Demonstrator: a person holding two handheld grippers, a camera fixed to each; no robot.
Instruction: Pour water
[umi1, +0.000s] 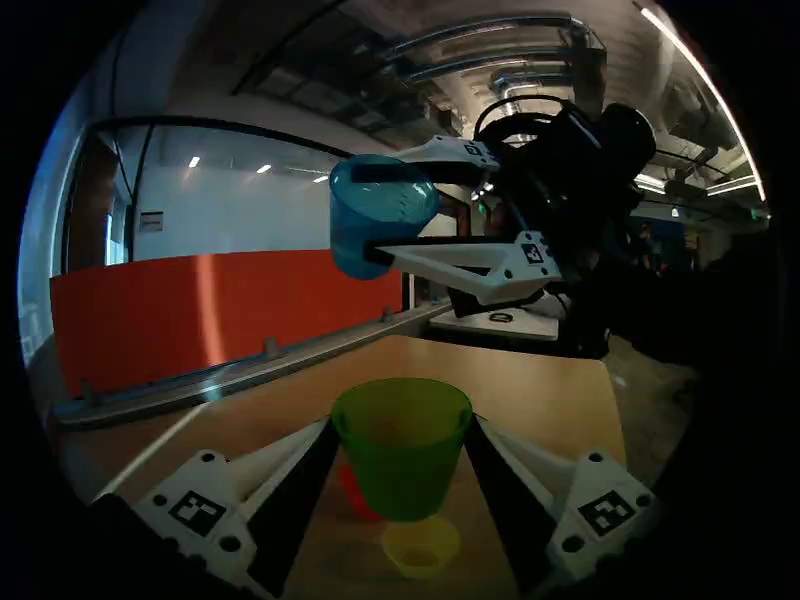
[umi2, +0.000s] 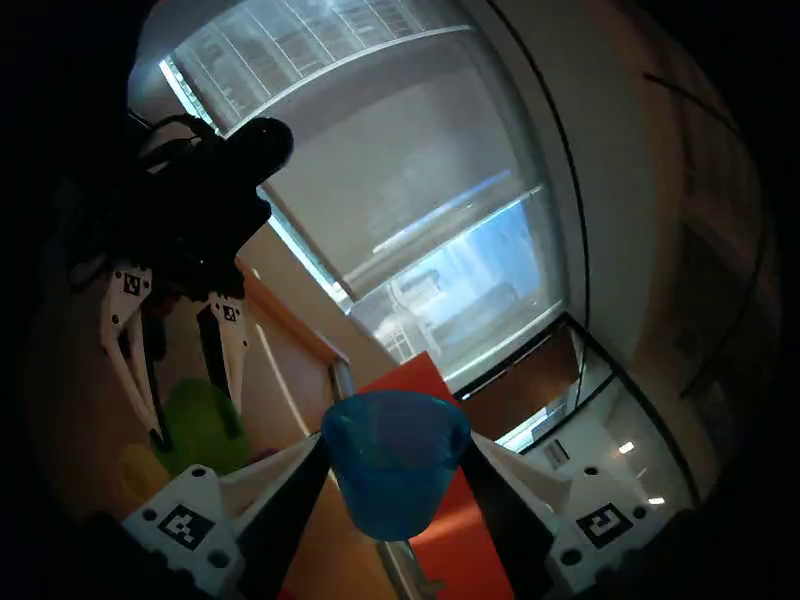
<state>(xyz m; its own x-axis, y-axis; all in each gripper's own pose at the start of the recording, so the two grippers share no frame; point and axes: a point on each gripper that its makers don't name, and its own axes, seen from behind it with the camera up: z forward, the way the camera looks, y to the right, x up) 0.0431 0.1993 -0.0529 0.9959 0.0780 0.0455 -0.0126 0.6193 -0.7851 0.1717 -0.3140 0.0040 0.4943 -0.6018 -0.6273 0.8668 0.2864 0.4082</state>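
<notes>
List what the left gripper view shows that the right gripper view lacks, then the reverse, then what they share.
Left gripper view: ceiling ducts running overhead.
Right gripper view: a tall window with a blind lowered partway.
Both: the green cup gripped by the left gripper, the blue cup gripped by the right gripper, and the orange wall panel.
</notes>
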